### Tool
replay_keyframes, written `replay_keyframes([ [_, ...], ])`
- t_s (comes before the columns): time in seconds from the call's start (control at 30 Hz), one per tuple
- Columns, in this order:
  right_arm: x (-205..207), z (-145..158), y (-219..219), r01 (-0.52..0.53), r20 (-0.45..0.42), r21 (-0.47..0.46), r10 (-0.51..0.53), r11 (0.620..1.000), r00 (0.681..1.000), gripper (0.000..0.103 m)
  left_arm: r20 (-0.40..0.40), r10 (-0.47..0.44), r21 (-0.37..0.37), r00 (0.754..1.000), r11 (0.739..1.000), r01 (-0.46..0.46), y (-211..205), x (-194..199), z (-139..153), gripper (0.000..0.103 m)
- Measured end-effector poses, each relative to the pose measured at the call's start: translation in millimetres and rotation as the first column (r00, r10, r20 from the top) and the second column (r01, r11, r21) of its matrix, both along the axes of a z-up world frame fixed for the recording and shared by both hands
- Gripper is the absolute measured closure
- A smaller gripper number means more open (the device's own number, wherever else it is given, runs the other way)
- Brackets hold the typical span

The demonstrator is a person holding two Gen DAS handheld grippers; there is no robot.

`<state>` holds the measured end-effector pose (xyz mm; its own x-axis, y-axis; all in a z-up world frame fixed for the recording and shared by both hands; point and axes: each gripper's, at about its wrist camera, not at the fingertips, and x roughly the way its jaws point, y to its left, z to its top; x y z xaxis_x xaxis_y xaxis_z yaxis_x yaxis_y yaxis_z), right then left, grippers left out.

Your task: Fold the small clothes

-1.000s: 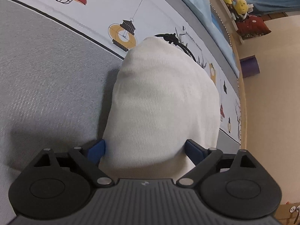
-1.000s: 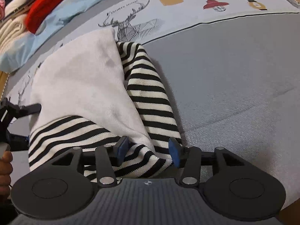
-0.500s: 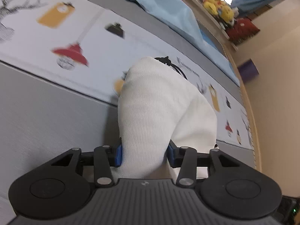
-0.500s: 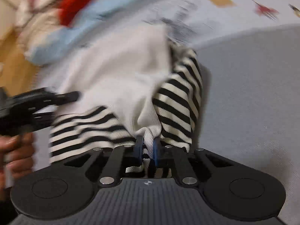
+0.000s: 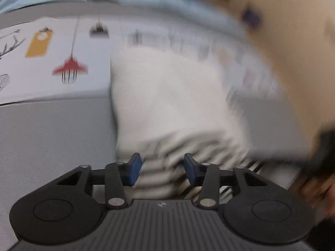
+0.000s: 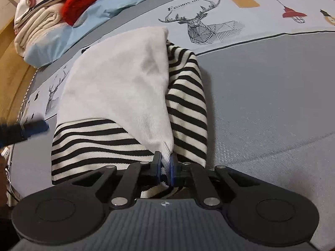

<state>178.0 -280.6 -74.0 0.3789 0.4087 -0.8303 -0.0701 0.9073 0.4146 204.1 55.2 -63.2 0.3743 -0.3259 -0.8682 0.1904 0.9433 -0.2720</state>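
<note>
A small garment, white (image 6: 119,83) with black-and-white striped parts (image 6: 186,104), lies folded on the grey bed cover. My right gripper (image 6: 165,167) is shut on the white cloth's near corner, over the stripes. In the blurred left wrist view the same garment (image 5: 167,100) lies ahead, stripes near the fingers. My left gripper (image 5: 161,167) is open with its jaws apart over the striped edge, gripping nothing. Its blue fingertip also shows at the left of the right wrist view (image 6: 35,127).
A printed sheet with deer and lamps (image 6: 201,25) runs behind the garment. A pile of folded clothes, red and cream (image 6: 52,10), sits on light blue cloth at the far left. The bed's wooden edge (image 6: 12,67) is left.
My left gripper has let go of the white cloth, opened and swung round fast. My right gripper stays shut on the cloth and has lowered it so the fold lies flatter.
</note>
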Motion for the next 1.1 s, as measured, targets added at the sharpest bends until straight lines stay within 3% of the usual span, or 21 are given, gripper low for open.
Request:
replay_keyframes([
  [0.07,-1,-2,1,-0.007,-0.011,-0.022,0.007,1.0,1.0,0.096,-0.016,-0.044,0.115,0.999,0.992,0.046,-15,-2,-16,0.053],
  [0.23,-4,-8,7,-0.064,-0.063,-0.028,0.062,0.998,0.996,0.095,-0.025,0.025,0.096,0.999,0.995,-0.023,-8,-5,-17,0.051],
  [0.37,-1,9,-7,-0.005,0.004,0.059,0.004,0.998,1.0,0.088,-0.044,0.109,0.066,0.993,0.992,-0.106,-1,-11,5,0.046],
  [0.47,0,27,-22,0.072,0.092,0.111,-0.082,0.991,0.992,0.087,0.008,0.125,0.007,0.992,0.992,-0.125,4,-19,26,0.042],
  [0.57,1,45,-31,0.12,0.202,0.154,-0.15,0.981,0.968,0.066,0.029,0.086,-0.017,0.996,0.996,-0.086,-2,-30,19,0.042],
  [0.6,2,48,-31,0.128,0.226,0.169,-0.165,0.977,0.96,0.062,0.003,0.052,0.011,0.999,0.999,-0.052,-9,-33,8,0.043],
  [0.67,12,48,-30,0.138,0.253,0.195,-0.185,0.971,0.95,0.062,-0.086,-0.013,0.151,0.996,0.988,0.026,-23,-29,-13,0.043],
  [0.7,19,47,-29,0.143,0.253,0.203,-0.193,0.969,0.948,0.062,-0.089,-0.047,0.207,0.995,0.976,0.065,-31,-28,-18,0.043],
  [0.77,31,42,-28,0.161,0.245,0.213,-0.212,0.964,0.946,0.06,-0.09,-0.087,0.232,0.992,0.967,0.106,-39,-27,-22,0.041],
  [0.87,53,28,-23,0.195,0.219,0.219,-0.243,0.956,0.945,0.054,-0.094,-0.076,0.223,0.993,0.97,0.095,-38,-26,-20,0.04],
  [1.1,89,-10,1,0.259,0.119,0.234,-0.292,0.937,0.949,0.052,-0.108,-0.056,0.174,0.993,0.982,0.074,-29,-26,-22,0.039],
])
